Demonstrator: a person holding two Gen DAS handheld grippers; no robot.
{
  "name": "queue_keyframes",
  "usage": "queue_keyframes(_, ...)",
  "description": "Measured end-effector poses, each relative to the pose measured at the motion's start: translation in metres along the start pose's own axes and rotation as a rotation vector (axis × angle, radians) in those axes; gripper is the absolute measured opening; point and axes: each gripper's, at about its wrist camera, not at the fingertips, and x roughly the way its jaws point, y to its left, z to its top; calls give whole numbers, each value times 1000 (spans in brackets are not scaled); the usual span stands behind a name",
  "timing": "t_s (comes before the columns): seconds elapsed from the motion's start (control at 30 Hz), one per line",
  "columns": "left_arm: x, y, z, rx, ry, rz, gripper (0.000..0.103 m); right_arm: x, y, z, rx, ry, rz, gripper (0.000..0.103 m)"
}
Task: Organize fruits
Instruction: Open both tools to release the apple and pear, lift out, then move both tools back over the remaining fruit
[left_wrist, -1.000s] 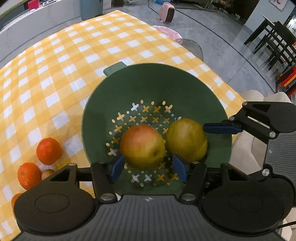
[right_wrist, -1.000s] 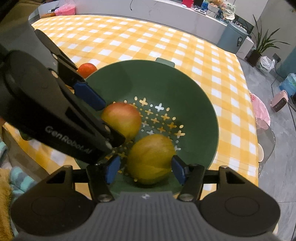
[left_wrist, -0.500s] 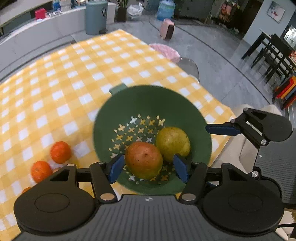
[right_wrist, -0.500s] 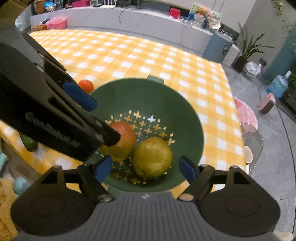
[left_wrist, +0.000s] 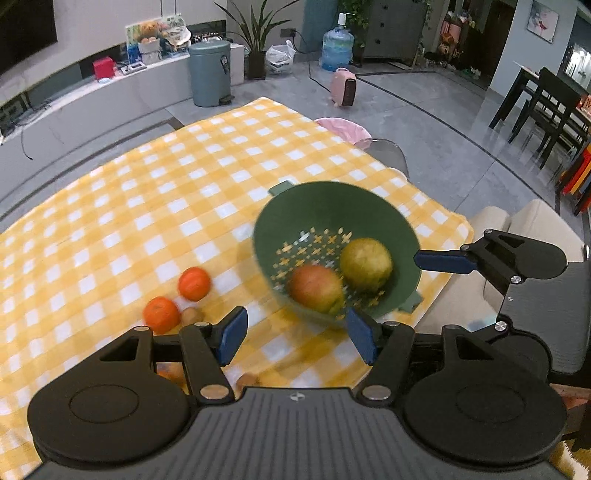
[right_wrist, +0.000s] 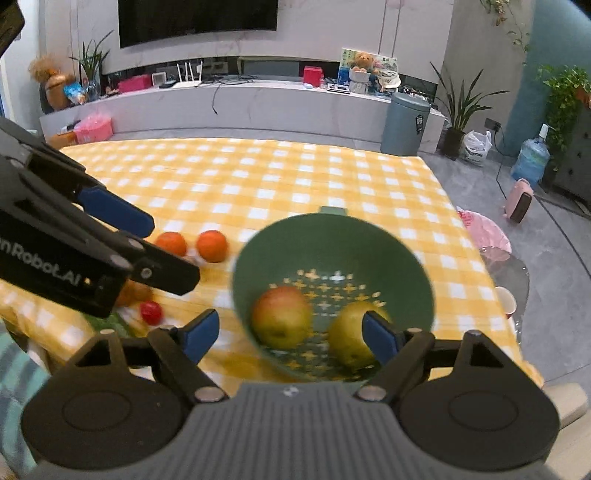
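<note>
A green colander (left_wrist: 332, 206) (right_wrist: 332, 240) stands near the table's right edge. It holds a red-yellow apple (left_wrist: 316, 288) (right_wrist: 281, 317) and a yellow-green pear (left_wrist: 365, 264) (right_wrist: 349, 338). Two oranges (left_wrist: 194, 283) (right_wrist: 211, 245) lie on the cloth to its left, with a small brown fruit (left_wrist: 192, 315) beside them. My left gripper (left_wrist: 295, 334) is open and empty, above the table in front of the colander. My right gripper (right_wrist: 290, 334) is open and empty, above the colander's near rim.
The table has a yellow-and-white checked cloth (left_wrist: 147, 206). A small red fruit (right_wrist: 150, 312) and a green one (right_wrist: 110, 323) lie near the table's front edge. A beige sofa (left_wrist: 517, 221) is at the right. A grey bin (right_wrist: 404, 123) stands beyond the table.
Both grippers have opened wider, let go of the apple and pear, and pulled up and back from the colander. The fruits stay in the colander.
</note>
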Motion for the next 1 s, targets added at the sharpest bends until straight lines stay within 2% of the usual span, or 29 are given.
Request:
queue_keyframes(0.37,-28,38,-47,-79,-10,23,73,0,48,-17,73,-27,32,82)
queue_keyframes(0.5,-38,49,-56,-58,-25,53,75,2,56,-21,122,-43,35,82)
queue_keyframes(0.67,-44,60,-64,-5,-43,69,75,2,68,-24,114,-65,15,82)
queue_keyframes(0.87,-41,72,-72,34,-36,70,75,8,72,-27,143,-43,28,82)
queue_keyframes(1.0,-37,86,-77,14,-16,67,75,17,73,-28,165,-22,20,82)
